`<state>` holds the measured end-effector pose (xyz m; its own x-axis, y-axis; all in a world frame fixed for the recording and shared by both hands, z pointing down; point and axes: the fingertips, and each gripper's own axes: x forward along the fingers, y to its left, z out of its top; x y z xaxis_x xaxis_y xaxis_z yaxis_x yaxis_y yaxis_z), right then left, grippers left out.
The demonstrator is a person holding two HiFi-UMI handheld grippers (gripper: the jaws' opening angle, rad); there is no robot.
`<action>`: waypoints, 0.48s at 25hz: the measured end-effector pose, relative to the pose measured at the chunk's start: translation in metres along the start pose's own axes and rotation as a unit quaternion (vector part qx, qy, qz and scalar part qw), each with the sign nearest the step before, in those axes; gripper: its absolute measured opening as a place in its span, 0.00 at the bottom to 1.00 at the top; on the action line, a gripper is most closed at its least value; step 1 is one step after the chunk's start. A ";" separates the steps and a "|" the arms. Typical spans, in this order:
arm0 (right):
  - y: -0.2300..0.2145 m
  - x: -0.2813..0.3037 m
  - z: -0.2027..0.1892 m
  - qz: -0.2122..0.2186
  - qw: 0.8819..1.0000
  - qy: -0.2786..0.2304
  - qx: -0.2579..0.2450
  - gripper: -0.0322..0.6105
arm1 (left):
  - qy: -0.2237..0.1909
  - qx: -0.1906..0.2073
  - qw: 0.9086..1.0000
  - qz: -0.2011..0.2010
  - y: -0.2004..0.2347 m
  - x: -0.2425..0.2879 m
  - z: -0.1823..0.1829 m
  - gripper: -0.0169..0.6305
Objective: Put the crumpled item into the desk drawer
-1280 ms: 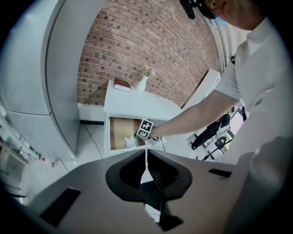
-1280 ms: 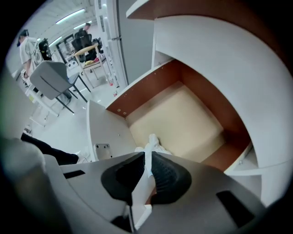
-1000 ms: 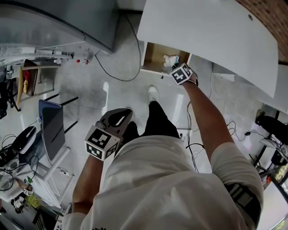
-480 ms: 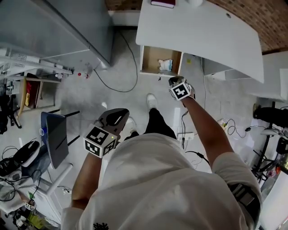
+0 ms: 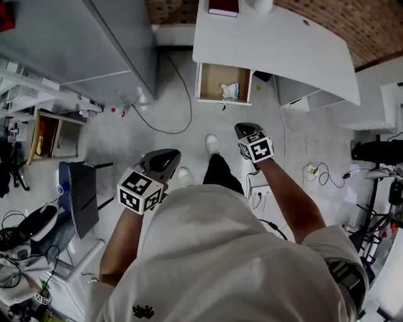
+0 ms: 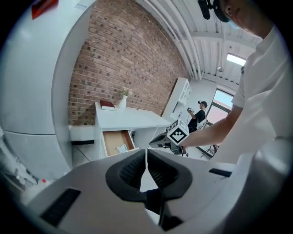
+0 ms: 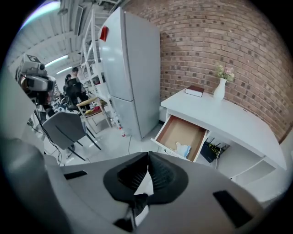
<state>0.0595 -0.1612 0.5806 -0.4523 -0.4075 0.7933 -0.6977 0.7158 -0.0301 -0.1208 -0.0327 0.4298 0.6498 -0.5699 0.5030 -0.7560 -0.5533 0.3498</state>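
Looking down at the bench (image 5: 277,44) now, I have its drawer (image 5: 211,77) pulled wide open on the side nearest the fridge (image 7: 132,68). The crumpled item (image 5: 230,90), white with a touch of blue, lies inside on the wooden bottom, at the end of the drawer farthest out from the bench. My right gripper (image 5: 244,129) hangs over the floor (image 5: 170,94), pointing at the bench but well apart from it. In its own view the jaws are pressed together with nothing between them, and the open drawer sits just above the tips. My left gripper (image 5: 166,155) is further out from the bench than the right one, also over the floor. Its jaws are pressed together too and hold nothing. On the bench top I can see a dark red book (image 5: 223,7) and a white vase (image 7: 219,89) with flowers, both at the end by the brick wall. A dark chair (image 5: 79,195) stands far from the bench, off beyond my left gripper.
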 end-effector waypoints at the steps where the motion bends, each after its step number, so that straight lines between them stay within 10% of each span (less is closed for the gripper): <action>1: 0.010 -0.007 -0.001 0.001 1.000 -0.005 0.003 0.10 | 0.000 0.002 1.000 -0.002 -0.001 -0.005 -0.004 0.07; 12: 0.097 -0.072 -0.009 0.030 0.999 -0.035 -0.010 0.10 | -0.004 0.018 1.000 -0.021 -0.022 -0.028 -0.027 0.08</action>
<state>0.0290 -0.0571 0.5254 -0.5318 -0.4014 0.7457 -0.6565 0.7517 -0.0636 -0.1244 0.0115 0.4297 0.6810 -0.5508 0.4825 -0.7253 -0.5982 0.3407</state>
